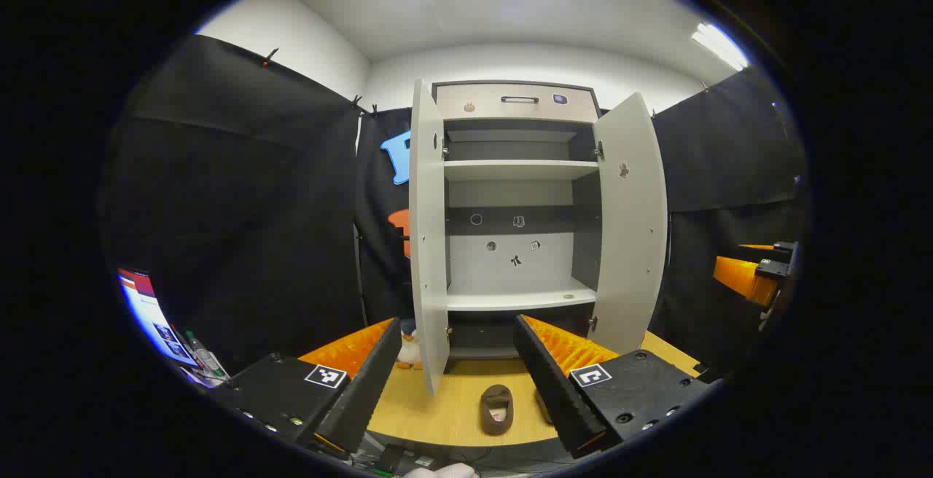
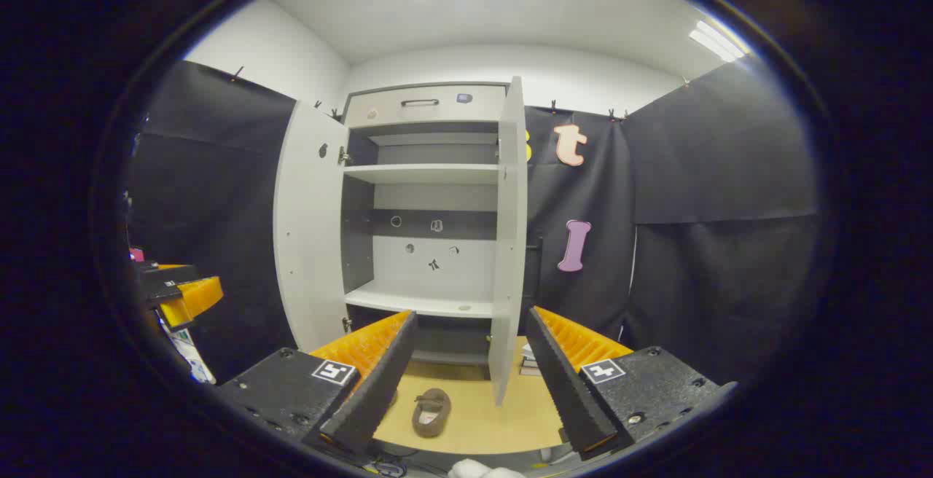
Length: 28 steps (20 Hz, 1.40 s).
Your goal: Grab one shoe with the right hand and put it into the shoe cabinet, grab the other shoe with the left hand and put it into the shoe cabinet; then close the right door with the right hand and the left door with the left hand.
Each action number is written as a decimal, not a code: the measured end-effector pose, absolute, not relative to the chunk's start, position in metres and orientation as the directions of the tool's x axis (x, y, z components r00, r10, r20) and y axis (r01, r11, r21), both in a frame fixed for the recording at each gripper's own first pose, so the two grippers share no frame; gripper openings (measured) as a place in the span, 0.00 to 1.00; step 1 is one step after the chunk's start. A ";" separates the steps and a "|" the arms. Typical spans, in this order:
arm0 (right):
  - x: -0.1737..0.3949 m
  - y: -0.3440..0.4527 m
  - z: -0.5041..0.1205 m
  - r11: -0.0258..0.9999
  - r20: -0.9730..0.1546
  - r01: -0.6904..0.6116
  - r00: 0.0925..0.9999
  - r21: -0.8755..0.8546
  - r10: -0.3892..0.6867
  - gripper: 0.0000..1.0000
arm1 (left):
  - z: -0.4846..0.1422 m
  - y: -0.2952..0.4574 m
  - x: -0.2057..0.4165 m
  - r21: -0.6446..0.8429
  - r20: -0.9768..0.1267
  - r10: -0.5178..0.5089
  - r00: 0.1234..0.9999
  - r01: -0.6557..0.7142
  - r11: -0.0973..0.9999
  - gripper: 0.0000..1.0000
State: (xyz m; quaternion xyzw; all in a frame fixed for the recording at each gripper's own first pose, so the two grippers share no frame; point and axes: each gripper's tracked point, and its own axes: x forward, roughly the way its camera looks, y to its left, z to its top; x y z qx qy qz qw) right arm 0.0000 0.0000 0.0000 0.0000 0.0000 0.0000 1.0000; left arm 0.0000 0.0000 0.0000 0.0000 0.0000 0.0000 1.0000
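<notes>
Black cloth walls box in a pale wooden worktop where the grey shoe cabinet stands with both flat doors swung open and smooth shelves bare, so I'd say we're at the very start, no shoe grabbed yet. One soft brown slipper-type shoe lies on the worktop just in front of the cabinet, and a second shoe peeks out behind a finger in the left gripper view. Right gripper and left gripper both have their ribbed orange fingers spread wide and empty, so next the right one probably needs to drop down over that shoe and pinch it.
</notes>
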 end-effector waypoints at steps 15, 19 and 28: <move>0.000 -0.007 -0.002 1.000 -0.004 0.018 1.000 0.005 -0.018 0.98 | -0.003 -0.008 0.000 -0.003 -0.010 -0.022 1.000 0.022 1.000 1.00; 0.003 -0.007 -0.005 1.000 -0.008 0.024 1.000 0.001 -0.024 0.98 | -0.002 -0.007 0.002 -0.011 -0.007 -0.025 1.000 0.025 1.000 0.95; 0.033 0.018 -0.074 0.999 -0.165 -0.006 0.986 -0.045 -0.001 0.98 | -0.023 0.005 0.004 -0.014 -0.048 -0.024 0.999 0.023 1.000 0.95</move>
